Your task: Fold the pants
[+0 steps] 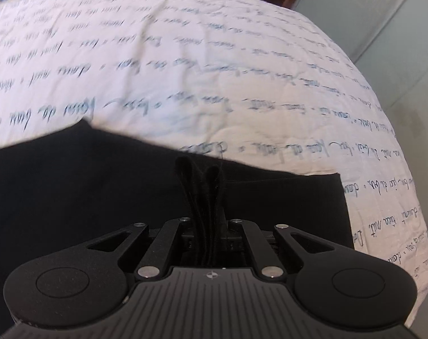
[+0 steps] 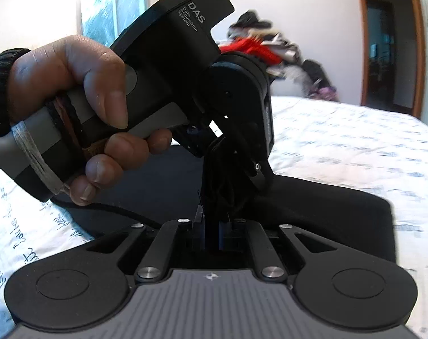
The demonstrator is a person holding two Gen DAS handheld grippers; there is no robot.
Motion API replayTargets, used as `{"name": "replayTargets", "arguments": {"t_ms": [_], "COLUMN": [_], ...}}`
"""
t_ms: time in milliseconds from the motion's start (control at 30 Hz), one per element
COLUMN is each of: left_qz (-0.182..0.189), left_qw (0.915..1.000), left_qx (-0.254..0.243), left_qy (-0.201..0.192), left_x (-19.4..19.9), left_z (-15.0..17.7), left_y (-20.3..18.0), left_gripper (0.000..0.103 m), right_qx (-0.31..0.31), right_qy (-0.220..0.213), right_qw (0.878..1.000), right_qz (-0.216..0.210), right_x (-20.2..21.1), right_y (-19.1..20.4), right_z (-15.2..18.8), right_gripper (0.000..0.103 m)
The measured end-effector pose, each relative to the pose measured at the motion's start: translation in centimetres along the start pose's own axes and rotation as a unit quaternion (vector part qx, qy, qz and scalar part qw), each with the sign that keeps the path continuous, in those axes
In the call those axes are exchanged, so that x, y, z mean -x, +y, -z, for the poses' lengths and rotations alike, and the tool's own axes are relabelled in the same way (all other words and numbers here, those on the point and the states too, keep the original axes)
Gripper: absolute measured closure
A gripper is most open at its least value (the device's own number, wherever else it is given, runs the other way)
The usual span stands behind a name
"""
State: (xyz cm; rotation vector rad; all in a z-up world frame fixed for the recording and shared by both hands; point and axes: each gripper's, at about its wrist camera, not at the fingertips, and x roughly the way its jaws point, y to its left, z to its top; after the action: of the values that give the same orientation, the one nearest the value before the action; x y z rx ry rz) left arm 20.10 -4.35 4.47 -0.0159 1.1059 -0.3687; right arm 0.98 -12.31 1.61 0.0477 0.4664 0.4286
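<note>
**A:** Start on your left. Your left gripper [image 1: 204, 195] has its jaws clamped on a thick bunch of the black fabric pants [image 1: 72, 192], several layers standing up between them. The rest of the pants lies spread on the bed's white quilted cover with blue script [image 1: 214, 56], one edge close to the bed's right side. If you pull hard with that many layers pinched, an inner one may slide out and the fold will come down uneven.

**B:** And in the middle?

**A:** Your left hand [image 2: 72, 107] and its gripper body sit right in front of the right gripper's camera, very close. Swing either one carelessly and they could knock together.

**B:** The right side?

**A:** Your right gripper [image 2: 211, 226] looks closed on dark cloth, jaws nearly together, though the fabric there is hard to make out. If you lift the two grips unevenly, the pants could twist.
</note>
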Motion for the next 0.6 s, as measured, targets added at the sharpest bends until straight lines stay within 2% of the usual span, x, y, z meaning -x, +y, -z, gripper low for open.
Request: {"name": "replayTargets", "arguments": {"t_ms": [100, 233, 333, 433, 467, 500, 533, 600], "left_qz": [0.018, 0.035, 0.039, 0.035, 0.042, 0.055, 0.07, 0.124], "left_qw": [0.9995, 0.9987, 0.9974, 0.9958, 0.9949, 0.994, 0.9916, 0.9788], "left_qx": [0.027, 0.037, 0.057, 0.083, 0.091, 0.095, 0.109, 0.163], "left_qy": [0.005, -0.011, -0.021, -0.016, -0.009, 0.0, 0.0, 0.006], "left_x": [-0.2, 0.9, 1.3, 0.9, 0.6, 0.2, 0.0, -0.3], "left_z": [0.3, 0.8, 0.8, 1.0, 1.1, 1.2, 1.3, 1.5], "left_y": [2.2, 3.8, 5.4, 7.5, 8.2, 8.9, 9.7, 11.8], "left_gripper": [0.094, 0.095, 0.095, 0.094, 0.093, 0.081, 0.081, 0.08], "right_qx": [0.011, 0.03, 0.042, 0.048, 0.049, 0.054, 0.061, 0.08], "right_qy": [0.014, 0.021, 0.024, 0.035, 0.039, 0.046, 0.054, 0.064], "right_qw": [1.0, 0.999, 0.999, 0.998, 0.997, 0.997, 0.996, 0.995], "right_qz": [-0.006, -0.016, -0.02, -0.033, -0.036, -0.037, -0.034, -0.02], "right_x": [-0.9, -1.1, -1.3, -2.6, -2.9, -3.5, -3.9, -5.0], "right_y": [0.8, 1.6, 1.4, 3.1, 3.3, 3.9, 4.2, 5.4], "right_z": [-0.1, -0.6, -1.0, -1.3, -1.3, -1.3, -1.0, -1.2], "right_gripper": [0.095, 0.095, 0.095, 0.095, 0.095, 0.095, 0.095, 0.094]}}
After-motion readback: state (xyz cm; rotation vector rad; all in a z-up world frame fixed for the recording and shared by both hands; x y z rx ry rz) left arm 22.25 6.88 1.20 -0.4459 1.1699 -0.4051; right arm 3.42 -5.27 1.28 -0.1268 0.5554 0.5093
